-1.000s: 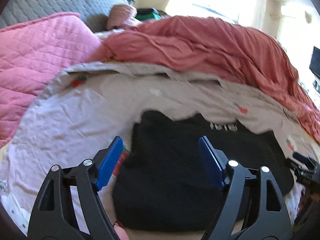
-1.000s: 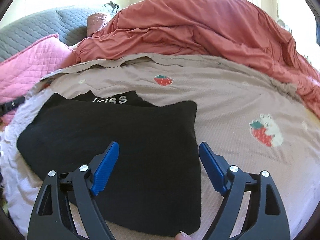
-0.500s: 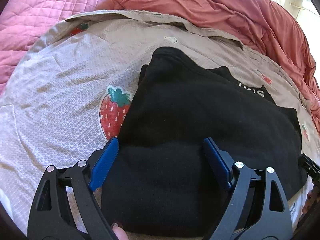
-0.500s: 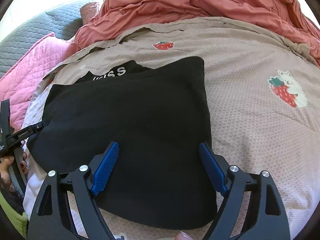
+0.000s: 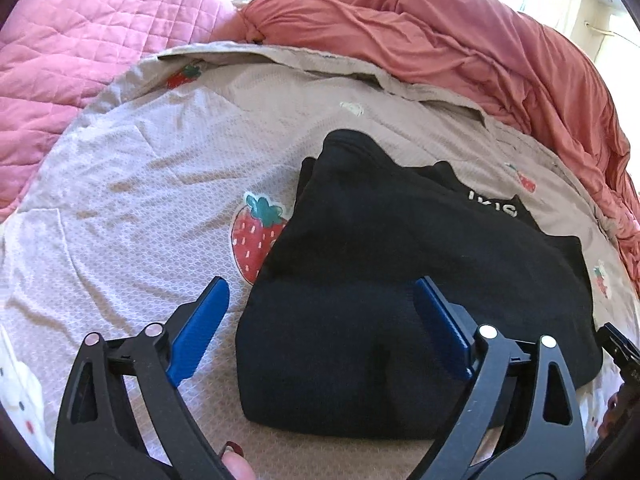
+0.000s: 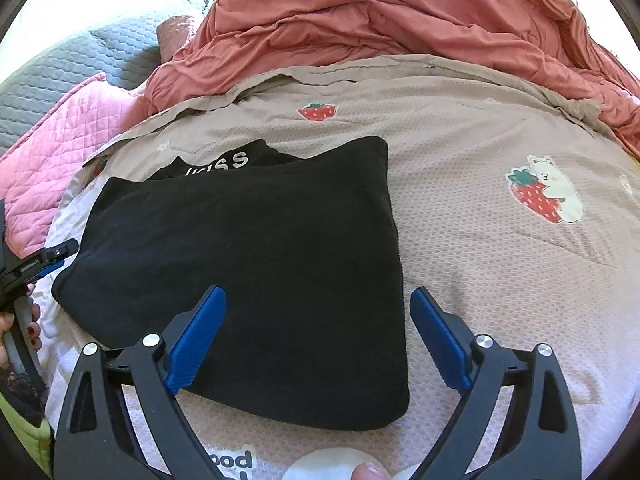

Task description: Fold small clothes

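Black folded knit garment w/ white lettering lies flat on beige waffle-texture bedspread w/ strawberry prints, on the bed. Top layer folded over; white letters show on a lower layer at the far edge. Garment's left edge partly covers a large strawberry print.

Left tool: released, blue pads wide apart, nothing between them but cloth below. Left pad over bare bedspread, just beside garment's near-left edge; right pad over the black fabric. Contact w/ fabric: can't tell.

Right tool: released too, pads spread. Left pad over black fabric near the near edge; right pad over bedspread just beside garment's right edge. Straddles the near-right corner. Contact: can't tell.

In the right wrist view, left tool's tip sits at the garment's left edge, held by a hand w/ dark red nails.

Behind: rumpled coral-red duvet along far side; pink quilted blanket at left; grey quilted cover beyond it. Bear-and-strawberry print well right of garment.
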`<state>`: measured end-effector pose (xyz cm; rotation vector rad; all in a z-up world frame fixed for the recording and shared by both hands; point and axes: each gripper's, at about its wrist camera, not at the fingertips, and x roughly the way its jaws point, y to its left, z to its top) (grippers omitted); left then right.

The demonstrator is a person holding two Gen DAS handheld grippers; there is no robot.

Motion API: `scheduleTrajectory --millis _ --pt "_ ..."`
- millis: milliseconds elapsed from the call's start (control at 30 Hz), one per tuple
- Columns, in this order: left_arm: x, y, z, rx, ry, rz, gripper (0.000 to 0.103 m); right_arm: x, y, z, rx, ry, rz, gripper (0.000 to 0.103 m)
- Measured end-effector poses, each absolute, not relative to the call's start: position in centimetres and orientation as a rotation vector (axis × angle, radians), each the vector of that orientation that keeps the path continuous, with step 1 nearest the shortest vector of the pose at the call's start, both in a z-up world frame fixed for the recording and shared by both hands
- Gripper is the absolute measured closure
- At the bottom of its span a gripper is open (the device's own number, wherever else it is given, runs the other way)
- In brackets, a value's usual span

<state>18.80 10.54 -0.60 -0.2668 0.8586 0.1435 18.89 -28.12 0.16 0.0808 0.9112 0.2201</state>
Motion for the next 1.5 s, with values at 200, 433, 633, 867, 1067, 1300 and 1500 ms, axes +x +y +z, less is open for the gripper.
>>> scheduleTrajectory --millis 200,433,633,867,1067,1300,1500 --pt "17.8 9.7 0.3 -0.226 0.836 0.141 0.01 18.5 -28.0 0.8 0.09 0.892 0.206 0.007" --pt "16.0 9.1 0.9 -0.172 0.82 0.139 0.01 17.9 -26.8 1.5 0.068 0.872 0.212 0.005" --pt "14.8 9.2 0.7 -0.154 0.839 0.138 0.01 17.1 -24.9 2.2 0.036 0.859 0.246 0.005" --pt "13.9 10.3 0.6 -0.177 0.838 0.16 0.01 15.9 -21.9 2.8 -0.001 0.846 0.304 0.005" --pt "13.4 11.8 0.5 -0.219 0.835 0.183 0.01 14.8 -19.0 3.0 -0.053 0.84 0.359 0.005" --pt "13.1 14.3 0.3 -0.312 0.825 0.225 0.01 14.0 -15.1 2.9 -0.127 0.832 0.43 0.005" --pt "12.8 16.6 0.0 -0.405 0.823 0.244 0.01 13.5 -12.2 2.7 -0.194 0.82 0.478 0.005"
